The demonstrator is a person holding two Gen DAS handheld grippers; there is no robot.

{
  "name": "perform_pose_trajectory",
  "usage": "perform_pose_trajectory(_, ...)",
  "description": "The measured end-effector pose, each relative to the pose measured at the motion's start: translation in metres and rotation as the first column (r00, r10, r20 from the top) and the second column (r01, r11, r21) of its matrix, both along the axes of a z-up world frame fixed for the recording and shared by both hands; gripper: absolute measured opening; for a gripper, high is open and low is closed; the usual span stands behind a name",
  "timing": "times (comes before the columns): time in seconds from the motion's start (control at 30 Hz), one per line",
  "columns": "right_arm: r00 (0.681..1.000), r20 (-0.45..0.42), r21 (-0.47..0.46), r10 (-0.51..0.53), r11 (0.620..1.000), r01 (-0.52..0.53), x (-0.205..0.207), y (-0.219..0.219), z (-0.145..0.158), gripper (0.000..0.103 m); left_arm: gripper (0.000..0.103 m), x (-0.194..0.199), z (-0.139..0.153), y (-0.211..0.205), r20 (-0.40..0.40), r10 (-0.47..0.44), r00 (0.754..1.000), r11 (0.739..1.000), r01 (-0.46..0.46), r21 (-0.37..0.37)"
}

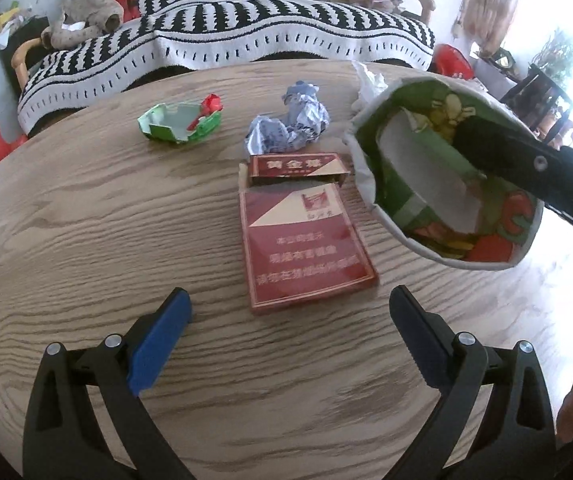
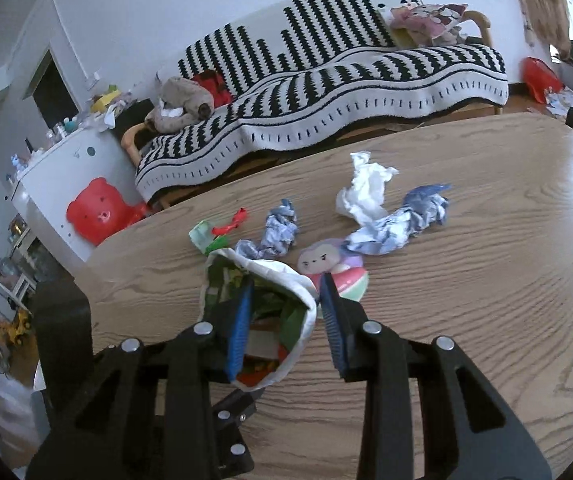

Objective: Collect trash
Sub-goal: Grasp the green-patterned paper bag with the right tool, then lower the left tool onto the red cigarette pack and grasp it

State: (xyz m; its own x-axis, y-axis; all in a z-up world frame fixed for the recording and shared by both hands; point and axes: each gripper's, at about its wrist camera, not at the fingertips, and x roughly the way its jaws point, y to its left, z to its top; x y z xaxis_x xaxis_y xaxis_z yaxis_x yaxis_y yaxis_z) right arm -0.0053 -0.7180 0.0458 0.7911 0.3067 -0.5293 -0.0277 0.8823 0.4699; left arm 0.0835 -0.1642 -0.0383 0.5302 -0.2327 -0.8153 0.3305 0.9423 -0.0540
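Observation:
My right gripper (image 2: 286, 280) is shut on the rim of a padded fabric bag (image 2: 300, 280) with a green printed lining; one finger is inside and one outside. The left wrist view shows the bag (image 1: 366, 168) tilted above the table, its mouth towards the camera, with scraps inside. My left gripper (image 1: 288, 292) hangs open just in front of a red cigarette box (image 1: 306, 240) with its lid ajar. Farther back lie a crumpled blue-white wrapper (image 1: 290, 124), a torn green carton (image 1: 178, 124) and white tissue (image 2: 366, 192).
A round toy with a face (image 2: 334, 268) sits just beyond the bag, and a second blue-white wrapper (image 2: 398, 224) lies to its right. Behind the wooden table (image 1: 86, 240) is a sofa under a striped throw (image 2: 326, 92). A red bear stool (image 2: 94, 210) stands at left.

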Motion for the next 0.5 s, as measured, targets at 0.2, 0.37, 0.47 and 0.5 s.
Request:
perform_pose_trajectory(0.2, 0.999, 0.026, -0.016, -0.043, 0.999, 0.044, -0.009, -0.008, 0.007, 0.034, 0.096, 0.001, 0.001, -0.008, -0.008, -0.005, 1.000, 1.000, 0.005, -0.020)
perform_pose_trajectory(0.37, 0.998, 0.011, 0.006, -0.058, 0.998, 0.058, -0.014, -0.014, 0.003, 0.034, 0.093, 0.007, 0.000, -0.013, 0.008, -0.008, 1.000, 1.000, 0.008, -0.024)
perform_pose_trajectory(0.47, 0.998, 0.012, 0.013, -0.064, 0.998, 0.064, -0.015, -0.015, 0.003, 0.034, 0.058, 0.010, 0.002, -0.017, 0.054, -0.016, 0.998, 1.000, 0.015, 0.012)
perform_pose_trajectory(0.5, 0.998, 0.011, 0.018, -0.065, 0.998, 0.065, -0.015, -0.015, 0.003, 0.034, 0.058, 0.011, 0.003, -0.017, 0.056, -0.025, 0.998, 1.000, 0.025, 0.007)
